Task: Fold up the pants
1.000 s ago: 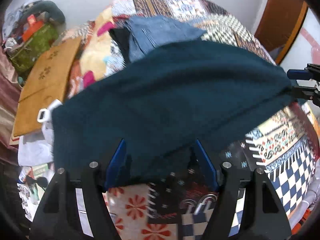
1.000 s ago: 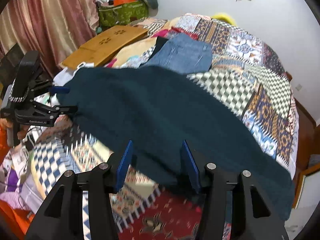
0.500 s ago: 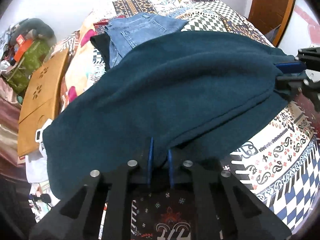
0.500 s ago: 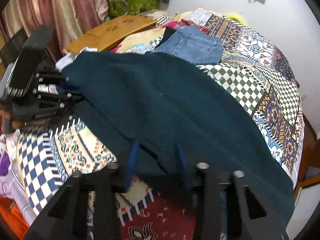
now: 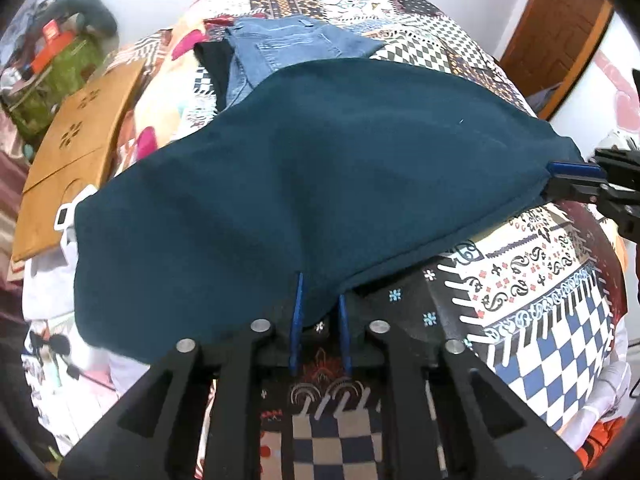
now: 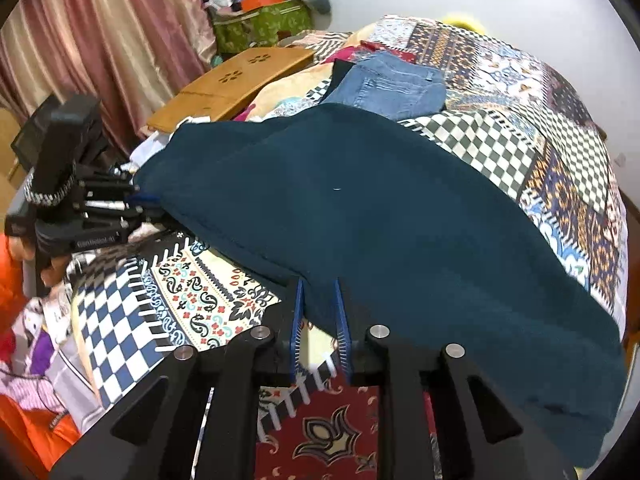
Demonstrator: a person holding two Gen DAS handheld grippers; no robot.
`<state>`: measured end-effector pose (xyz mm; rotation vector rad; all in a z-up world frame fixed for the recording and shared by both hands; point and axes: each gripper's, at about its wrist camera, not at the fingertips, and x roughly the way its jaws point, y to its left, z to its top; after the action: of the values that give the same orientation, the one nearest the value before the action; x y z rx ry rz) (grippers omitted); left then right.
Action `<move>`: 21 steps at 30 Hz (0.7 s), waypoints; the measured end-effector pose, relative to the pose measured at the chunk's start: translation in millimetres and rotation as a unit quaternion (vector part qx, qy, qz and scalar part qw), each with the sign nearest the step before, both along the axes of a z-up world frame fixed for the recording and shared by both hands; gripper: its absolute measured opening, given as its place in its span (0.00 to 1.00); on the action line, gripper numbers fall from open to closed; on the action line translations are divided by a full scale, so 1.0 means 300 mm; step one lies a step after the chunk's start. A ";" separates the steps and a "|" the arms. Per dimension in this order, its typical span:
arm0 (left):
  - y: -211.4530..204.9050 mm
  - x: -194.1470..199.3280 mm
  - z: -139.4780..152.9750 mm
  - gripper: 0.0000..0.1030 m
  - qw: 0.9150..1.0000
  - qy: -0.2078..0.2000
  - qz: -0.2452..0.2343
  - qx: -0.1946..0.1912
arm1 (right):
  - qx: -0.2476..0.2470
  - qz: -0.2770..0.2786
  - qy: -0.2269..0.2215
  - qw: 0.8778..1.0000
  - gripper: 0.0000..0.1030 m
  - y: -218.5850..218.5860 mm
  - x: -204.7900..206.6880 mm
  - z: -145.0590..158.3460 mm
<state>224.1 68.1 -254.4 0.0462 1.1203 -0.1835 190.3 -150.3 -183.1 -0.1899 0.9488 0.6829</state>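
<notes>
Dark teal pants (image 5: 304,184) lie spread across the patchwork bedspread (image 5: 540,280); they also fill the middle of the right wrist view (image 6: 400,220). My left gripper (image 5: 319,292) is shut on the near edge of the pants. My right gripper (image 6: 319,296) is shut on the same near edge further along. Each gripper shows in the other's view: the right gripper at the right edge (image 5: 580,178), the left gripper at the left (image 6: 132,204), both pinching the cloth.
Folded blue jeans (image 5: 288,48) on a dark garment lie beyond the teal pants. A wooden lap board (image 5: 76,144) sits at the bed's left side, with a green bag (image 6: 260,28) and curtains (image 6: 100,40) behind. A wooden door (image 5: 560,32) stands at right.
Both grippers closed from open onto the near edge of the teal pants. The edge has lifted a little and the cloth is pulled tauter between them.
</notes>
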 end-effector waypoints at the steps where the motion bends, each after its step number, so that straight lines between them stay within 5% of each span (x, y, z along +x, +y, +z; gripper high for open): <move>1: 0.002 -0.005 0.011 0.31 1.000 0.004 0.002 -0.008 | 0.003 -0.006 0.001 1.000 0.18 -0.011 -0.002 0.005; 3: 0.005 -0.021 0.049 0.43 0.999 0.003 0.002 -0.036 | 0.015 -0.012 0.003 1.000 0.28 -0.043 -0.014 0.023; 6: -0.005 -0.032 0.115 0.49 0.999 -0.024 0.004 -0.028 | 0.015 -0.041 -0.027 0.999 0.39 -0.132 -0.038 0.057; 12: -0.010 0.067 0.171 0.62 0.998 -0.049 0.030 -0.021 | 0.019 -0.176 -0.046 0.983 0.44 -0.445 -0.026 0.082; 21: -0.052 0.302 0.106 0.62 0.996 -0.018 0.079 -0.032 | 0.022 -0.413 -0.010 0.911 0.47 -0.959 -0.045 -0.021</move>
<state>314.6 52.6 -222.6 -0.0959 1.0765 -0.0761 176.7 -437.9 -189.5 0.2448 0.8894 -0.0834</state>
